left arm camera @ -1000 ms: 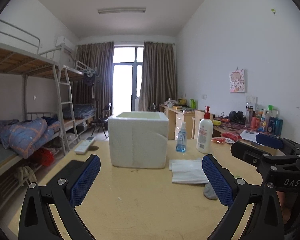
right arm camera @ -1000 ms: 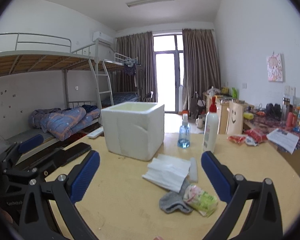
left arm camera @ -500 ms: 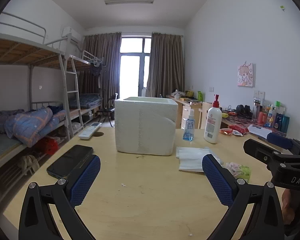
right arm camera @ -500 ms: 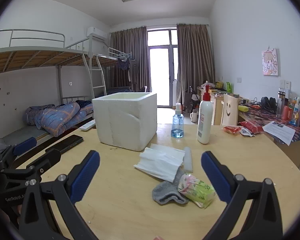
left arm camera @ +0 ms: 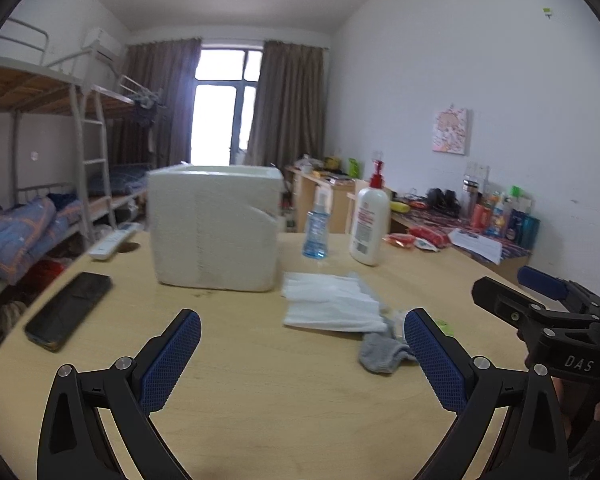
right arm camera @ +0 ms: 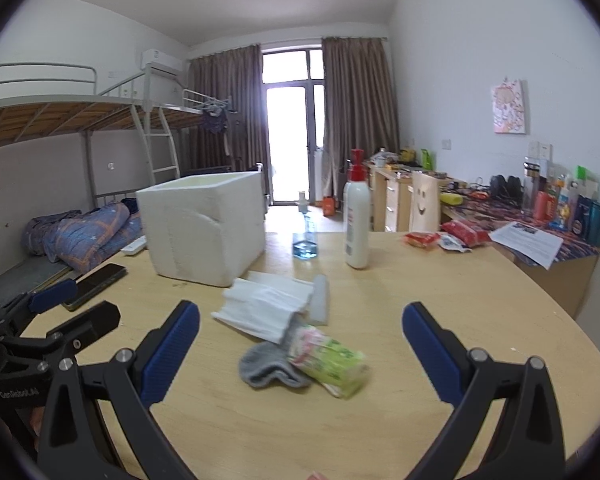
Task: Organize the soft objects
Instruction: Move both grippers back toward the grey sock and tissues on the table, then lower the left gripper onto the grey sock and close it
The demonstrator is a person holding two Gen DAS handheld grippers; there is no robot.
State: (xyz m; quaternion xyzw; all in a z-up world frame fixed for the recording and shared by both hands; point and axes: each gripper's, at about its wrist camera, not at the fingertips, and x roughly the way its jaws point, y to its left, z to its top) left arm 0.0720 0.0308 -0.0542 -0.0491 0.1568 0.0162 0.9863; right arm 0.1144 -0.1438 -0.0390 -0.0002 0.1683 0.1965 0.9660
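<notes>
A white foam box (left arm camera: 216, 226) (right arm camera: 204, 224) stands open-topped on the round wooden table (left arm camera: 280, 392) (right arm camera: 440, 300). In front of it lies a white folded cloth (left arm camera: 332, 300) (right arm camera: 266, 306), a grey sock (left arm camera: 380, 354) (right arm camera: 270, 366) and a green tissue pack (right arm camera: 330, 362), all touching in one small heap. My left gripper (left arm camera: 302, 356) is open and empty above the table, left of the sock. My right gripper (right arm camera: 300, 350) is open and empty, with the sock and tissue pack between its fingers' line of sight; it also shows at the right of the left wrist view.
A black phone (left arm camera: 70, 310) (right arm camera: 96, 286) lies at the table's left edge, a remote (left arm camera: 112, 242) behind it. A blue spray bottle (left arm camera: 316, 226) (right arm camera: 305, 228) and a white pump bottle (left arm camera: 370, 220) (right arm camera: 357, 216) stand behind the cloth. Red snack packs (right arm camera: 448, 236) lie far right.
Both grippers have drawn back and tilted down toward the table; the sock and tissue pack now sit closer and more central in the right wrist view. Both stay open.
</notes>
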